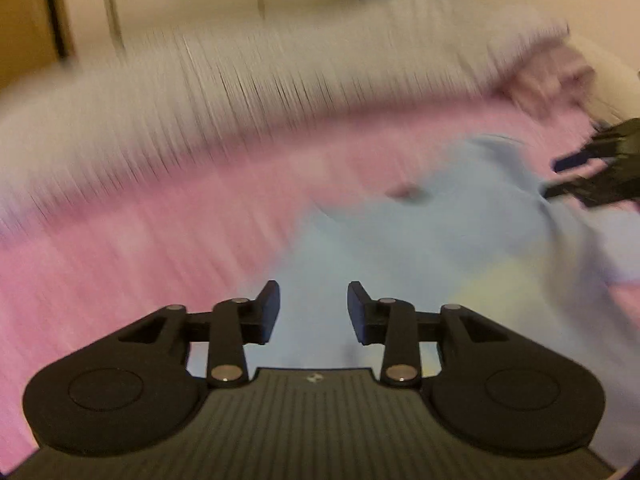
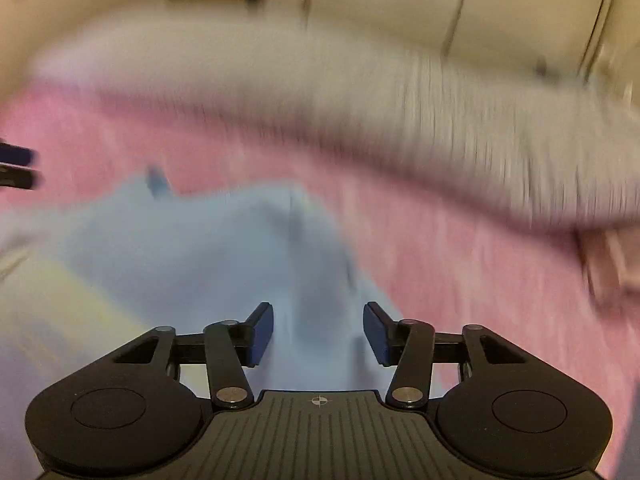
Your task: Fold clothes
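Jaws on both the left gripper and right gripper sit apart, gripping nothing, above the light blue cloth garment lying on the pink bedsheet.

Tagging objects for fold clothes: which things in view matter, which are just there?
Job:
light blue garment
left gripper, jaws apart, nothing between
right gripper, jaws apart, nothing between

Just there:
pink bedcover
grey-white blanket
crumpled pinkish cloth, too blurred to identify
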Tool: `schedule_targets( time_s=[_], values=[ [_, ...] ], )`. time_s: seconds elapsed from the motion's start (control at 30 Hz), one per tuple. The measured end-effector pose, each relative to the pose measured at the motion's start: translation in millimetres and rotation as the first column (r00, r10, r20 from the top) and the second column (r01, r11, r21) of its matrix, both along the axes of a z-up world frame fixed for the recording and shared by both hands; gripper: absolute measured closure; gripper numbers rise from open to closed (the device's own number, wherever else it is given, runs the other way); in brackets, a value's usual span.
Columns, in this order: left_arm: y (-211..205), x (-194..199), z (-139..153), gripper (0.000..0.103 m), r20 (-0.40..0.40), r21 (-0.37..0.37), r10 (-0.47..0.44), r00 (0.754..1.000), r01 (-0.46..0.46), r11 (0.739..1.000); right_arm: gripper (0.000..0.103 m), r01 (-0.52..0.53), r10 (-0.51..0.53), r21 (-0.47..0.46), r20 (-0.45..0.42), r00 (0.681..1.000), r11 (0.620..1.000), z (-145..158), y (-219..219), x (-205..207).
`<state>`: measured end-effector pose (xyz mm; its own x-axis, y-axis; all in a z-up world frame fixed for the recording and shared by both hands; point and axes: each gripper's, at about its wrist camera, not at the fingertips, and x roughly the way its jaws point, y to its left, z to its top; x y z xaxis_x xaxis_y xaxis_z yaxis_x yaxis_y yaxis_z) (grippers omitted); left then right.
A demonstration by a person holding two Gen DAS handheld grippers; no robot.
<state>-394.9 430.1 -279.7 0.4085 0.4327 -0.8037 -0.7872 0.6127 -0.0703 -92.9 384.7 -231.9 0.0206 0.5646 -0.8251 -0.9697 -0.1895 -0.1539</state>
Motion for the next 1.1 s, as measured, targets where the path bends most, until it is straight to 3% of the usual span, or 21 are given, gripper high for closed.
schedule_targets(
  time_s=[0.1,0.2,0.43,0.5,0.53,0.6,0.67,0.73,0.8,0.87,1.03,1.1],
  values=[
    [14.3,-12.0,-17.3,0.072,-0.041,-0.061,0.073,0.997,-0.075,0.995,0.053,0.084,-0.09,-0.114,-0.046,0.995,0.99,-19.2,9.5,14.2],
    [39.8,-19.1,-27.6,0.07,-0.087,-0.04,0.151,0.985,-0.154,0.987,0.053,0.115,-0.133,-0.158,-0.106,0.986,0.981,-31.0,18.4,29.3],
    [84.2,-4.2,-67.5,0.062,-0.26,-0.008,0.095,0.961,-0.1,0.995,0.05,0.008,-0.014,-0.1,-0.061,0.998,0.995,-44.1,63.4,32.2],
    [85.4,-8.3,-71.9,0.073,-0.239,-0.011,0.086,0.967,-0.091,0.996,0.048,-0.025,0.019,-0.085,-0.071,0.997,0.996,-51.2,78.2,32.6],
    [81.7,-8.9,-69.8,0.095,-0.226,-0.006,0.078,0.971,-0.081,0.997,0.048,-0.035,0.028,-0.081,-0.083,0.996,0.996,-55.7,84.4,33.2],
    [72.2,-7.1,-64.6,0.098,-0.221,0.046,0.067,0.973,-0.058,0.997,0.049,-0.065,0.055,-0.086,-0.121,0.991,0.994,-66.4,94.8,33.6],
    [60.9,-6.9,-59.6,0.099,-0.242,0.144,0.084,0.967,-0.05,0.988,0.102,-0.102,0.082,-0.119,-0.163,0.983,0.988,-79.2,100.1,34.1],
    [51.6,-11.1,-51.1,0.099,-0.24,0.239,0.125,0.963,-0.066,0.969,0.1,-0.095,0.083,-0.072,-0.151,0.985,0.993,-76.0,93.5,33.3],
    [47.3,-26.6,-35.6,0.099,-0.179,0.318,0.215,0.96,-0.151,0.936,0.1,-0.068,0.073,0.042,-0.143,0.987,0.997,-60.4,80.0,35.3],
    [51.7,-29.6,-43.3,0.097,-0.208,0.293,0.219,0.953,-0.153,0.944,0.1,-0.02,0.045,0.142,-0.177,0.983,0.99,-48.4,68.8,38.1],
    [69.6,-11.5,-71.3,0.091,-0.347,0.254,0.193,0.918,-0.106,0.961,0.087,0.032,-0.033,-0.023,-0.04,0.999,0.999,-87.9,93.3,22.0],
    [75.0,-8.0,-61.1,0.091,-0.294,0.265,0.222,0.93,-0.144,0.954,0.082,0.086,-0.085,0.015,-0.083,0.993,0.996,-78.2,91.3,26.7]
  ],
)
